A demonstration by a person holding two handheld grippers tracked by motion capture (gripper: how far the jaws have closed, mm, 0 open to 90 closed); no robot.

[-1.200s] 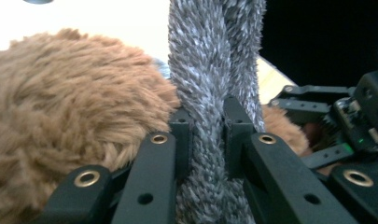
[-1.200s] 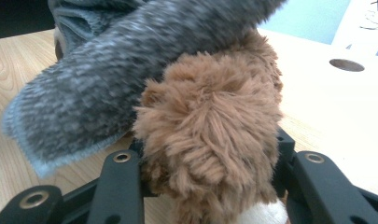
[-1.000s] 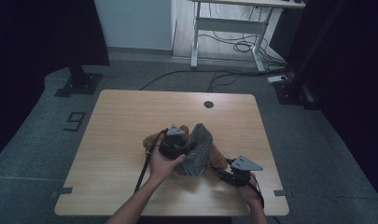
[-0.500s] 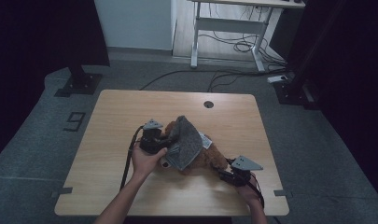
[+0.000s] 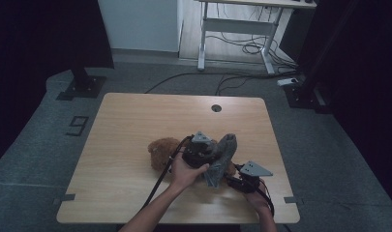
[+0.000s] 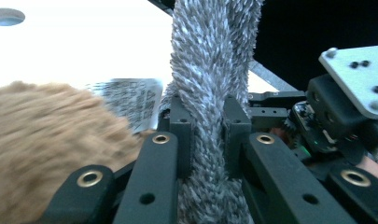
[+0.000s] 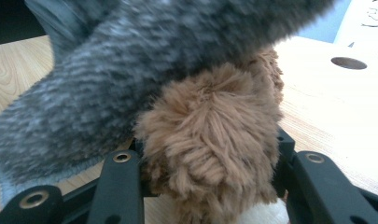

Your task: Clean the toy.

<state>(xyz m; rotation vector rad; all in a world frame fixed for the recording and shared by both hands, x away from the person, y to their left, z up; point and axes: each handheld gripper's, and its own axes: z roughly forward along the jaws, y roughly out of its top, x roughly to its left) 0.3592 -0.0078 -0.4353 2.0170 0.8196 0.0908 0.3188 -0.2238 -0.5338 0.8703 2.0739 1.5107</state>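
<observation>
The left gripper view is showing a white printed label (image 6: 126,100) beside the grey fuzzy knitted cloth (image 6: 210,84), which the left tongs (image 6: 206,135) are pinching narrowly at frame centre. The right tongs (image 7: 210,163) are clamping the brown plush toy (image 7: 214,140) over the light wooden desk (image 7: 326,107).

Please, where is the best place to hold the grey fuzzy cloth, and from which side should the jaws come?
Probably at the gathered, twisted fold of the grey fuzzy cloth, where the left gripper already pinches it. There the cloth is bunched narrow enough to fit between the jaws. Come from the side away from the brown plush toy, because the cloth drapes over the toy and the right gripper holds a plush limb.
</observation>
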